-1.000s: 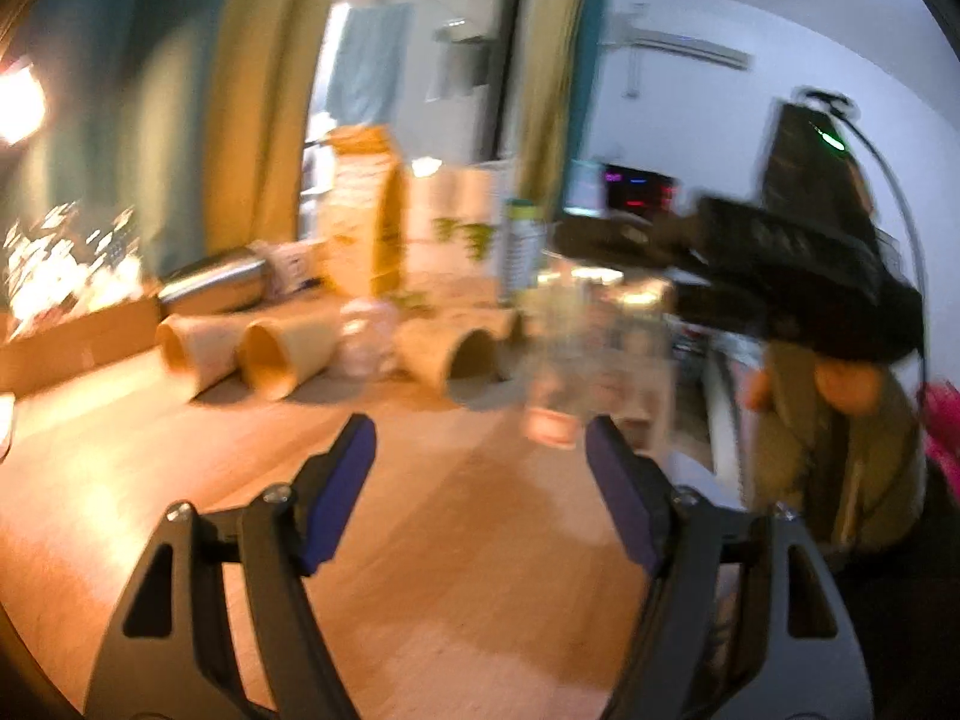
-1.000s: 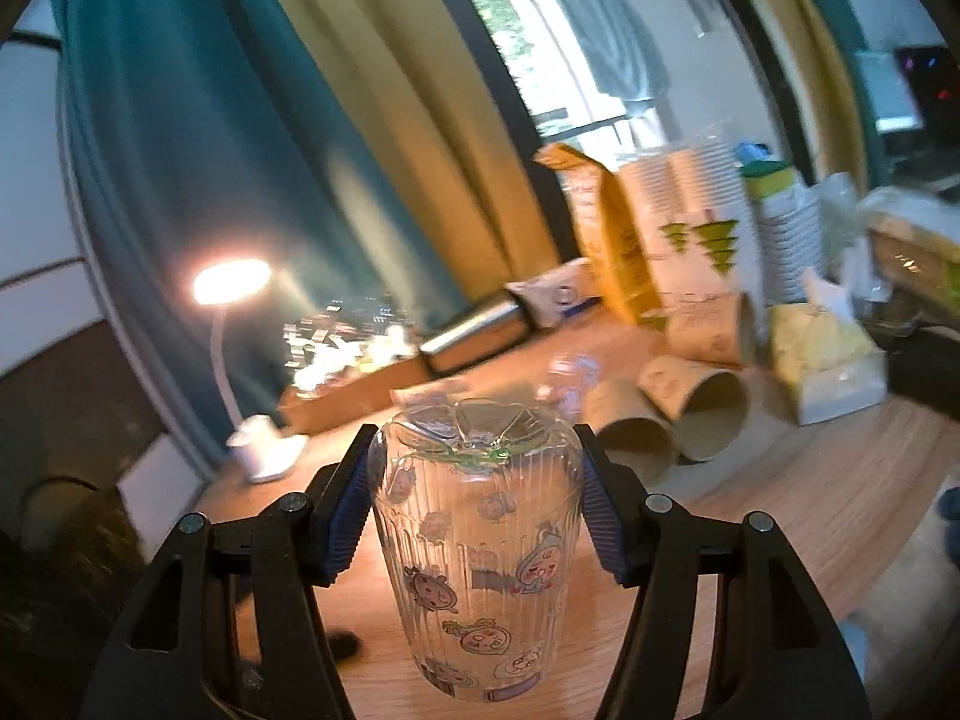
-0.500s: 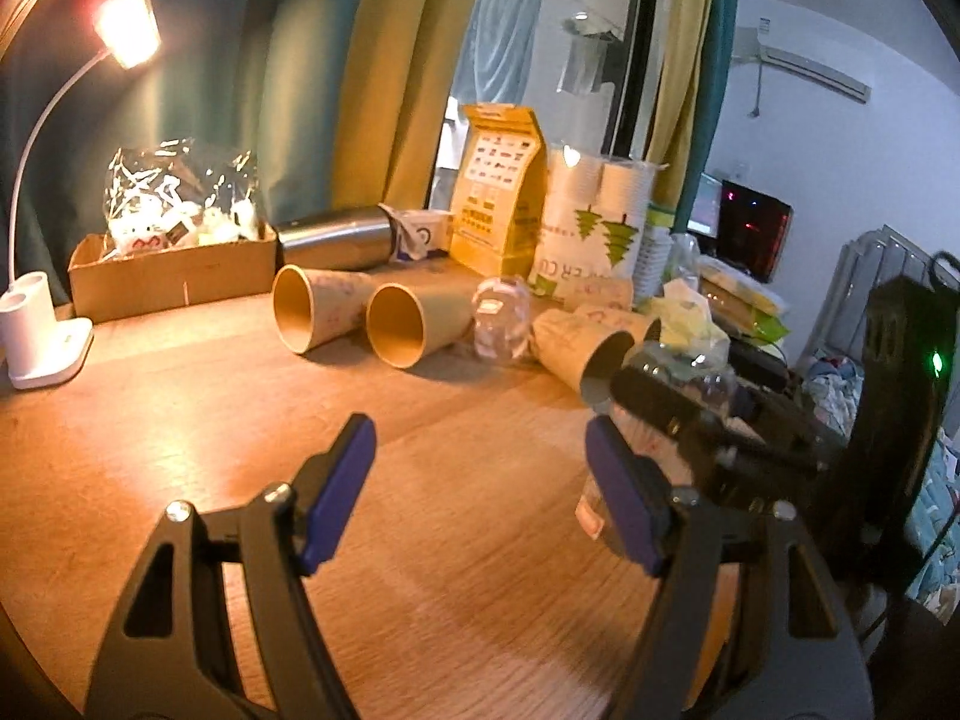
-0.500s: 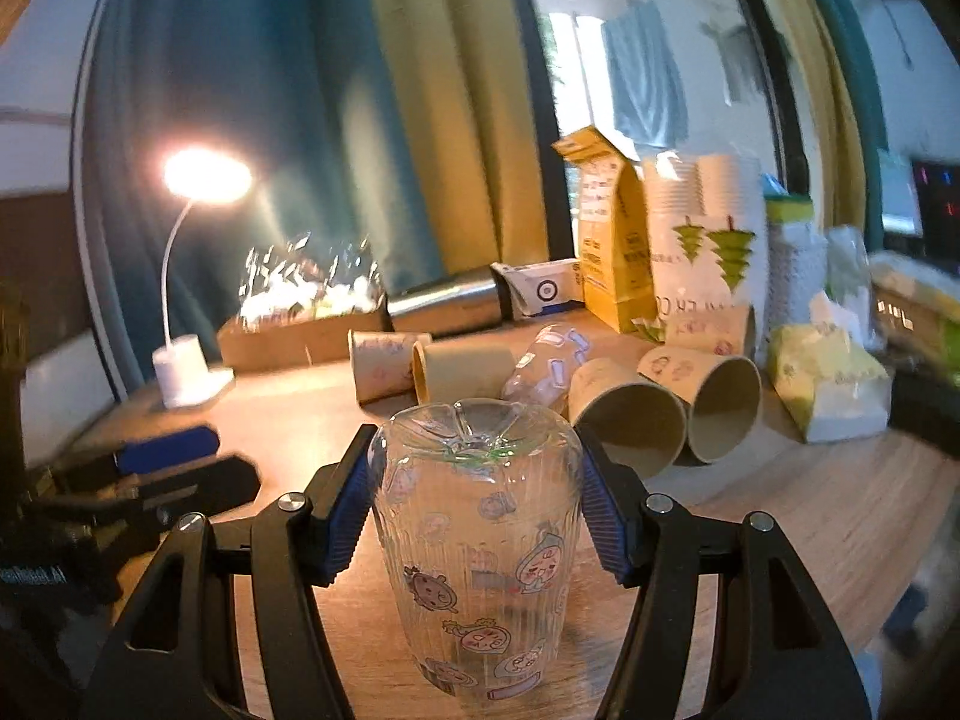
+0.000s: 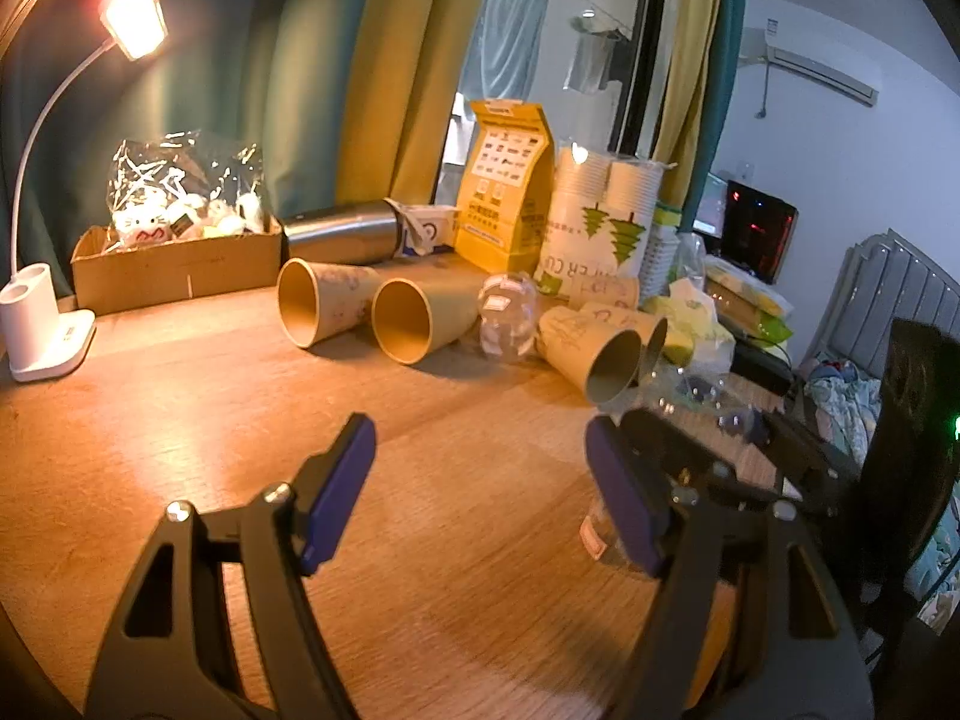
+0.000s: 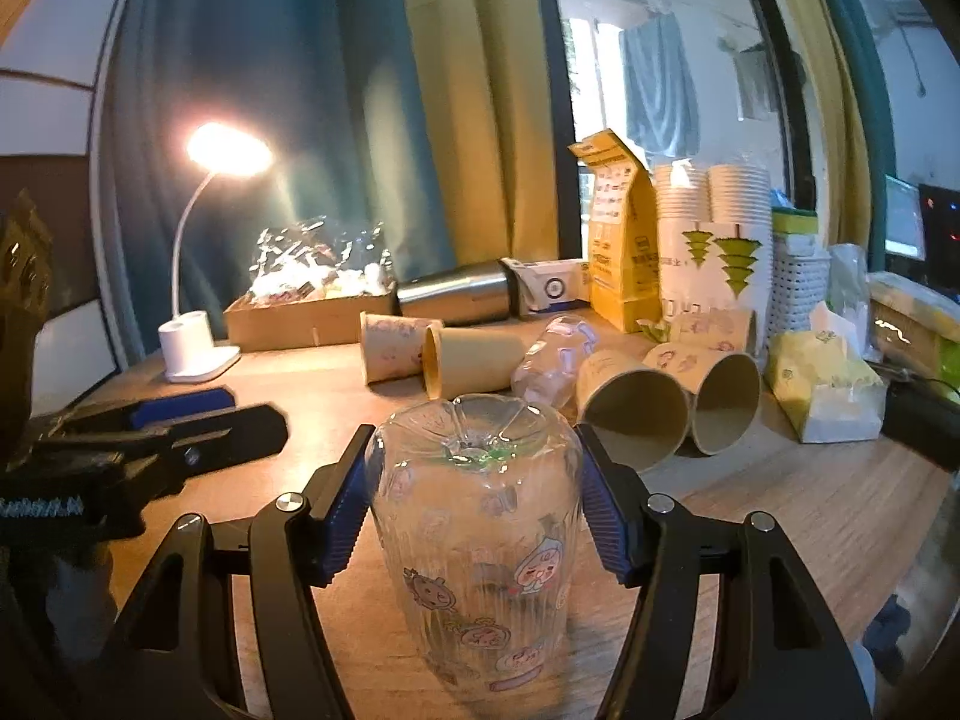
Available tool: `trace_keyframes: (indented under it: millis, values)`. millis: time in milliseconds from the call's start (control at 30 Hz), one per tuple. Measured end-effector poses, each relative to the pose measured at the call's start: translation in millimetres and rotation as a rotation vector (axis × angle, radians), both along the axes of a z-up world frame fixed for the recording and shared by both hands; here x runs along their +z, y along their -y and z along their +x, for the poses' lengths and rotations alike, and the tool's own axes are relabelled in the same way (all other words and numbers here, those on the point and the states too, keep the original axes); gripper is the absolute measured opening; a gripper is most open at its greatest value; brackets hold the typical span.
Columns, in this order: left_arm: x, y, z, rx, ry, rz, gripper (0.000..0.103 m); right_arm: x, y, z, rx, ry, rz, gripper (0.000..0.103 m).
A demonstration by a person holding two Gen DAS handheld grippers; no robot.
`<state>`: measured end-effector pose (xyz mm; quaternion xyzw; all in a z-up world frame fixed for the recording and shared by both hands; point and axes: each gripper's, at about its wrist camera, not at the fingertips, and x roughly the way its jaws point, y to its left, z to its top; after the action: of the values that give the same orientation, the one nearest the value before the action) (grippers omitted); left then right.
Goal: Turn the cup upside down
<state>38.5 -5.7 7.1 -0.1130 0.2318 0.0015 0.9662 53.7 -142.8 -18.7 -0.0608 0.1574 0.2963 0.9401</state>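
Observation:
A clear ribbed glass cup (image 6: 477, 546) with cartoon stickers sits base-up, rim toward the wooden table (image 6: 780, 510). My right gripper (image 6: 474, 516) is shut on it, both blue pads pressed to its sides. In the left wrist view the cup (image 5: 690, 414) shows dimly at the right, held by the right gripper (image 5: 720, 450), partly hidden behind my own right finger. My left gripper (image 5: 480, 480) is open and empty above the table (image 5: 180, 450); it also shows at the left edge of the right wrist view (image 6: 180, 420).
Several paper cups (image 5: 354, 306) and a clear plastic cup (image 5: 507, 321) lie on their sides at mid-table. Behind stand a steel flask (image 5: 342, 234), a yellow bag (image 5: 507, 180), stacked cups (image 5: 606, 222), a cardboard box (image 5: 174, 258) and a lit lamp (image 5: 48, 324).
The right gripper has swung level and lowered with the inverted cup toward the table. The left gripper has turned left and steadied, still open.

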Motion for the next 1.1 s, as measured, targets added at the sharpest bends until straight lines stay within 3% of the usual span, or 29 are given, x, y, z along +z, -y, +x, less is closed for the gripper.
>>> trace_keyframes:
  millis: [167, 267, 433, 500, 733, 1100]
  values:
    - [0.2, -0.5, -0.3, -0.001, 0.001, 0.0, 0.074, -2.0, 1.9, 0.8, -0.007, -0.017, 0.006, 0.068]
    - [0.3, -0.9, 0.0, -0.001, 0.002, -0.001, 0.074, 1.6, 5.9, 0.1, -0.008, -0.021, 0.03, 0.075]
    - [1.6, -1.4, -4.0, 0.0, 0.025, 0.003, 0.074, 10.5, 14.0, -10.6, -0.023, -0.018, 0.044, 0.077]
    - [2.4, -0.7, -5.5, -0.005, 0.034, 0.006, 0.074, 13.2, 19.4, -17.0, -0.039, -0.024, 0.055, 0.083]
    - [15.6, 3.6, -24.0, 0.01, 0.15, 0.032, 0.074, 21.0, 45.4, -32.7, -0.206, -0.047, 0.041, 0.084]
    - [19.0, 15.8, -43.5, 0.037, 0.194, 0.075, 0.074, 33.2, 62.3, -42.2, -0.227, -0.033, 0.074, 0.084]
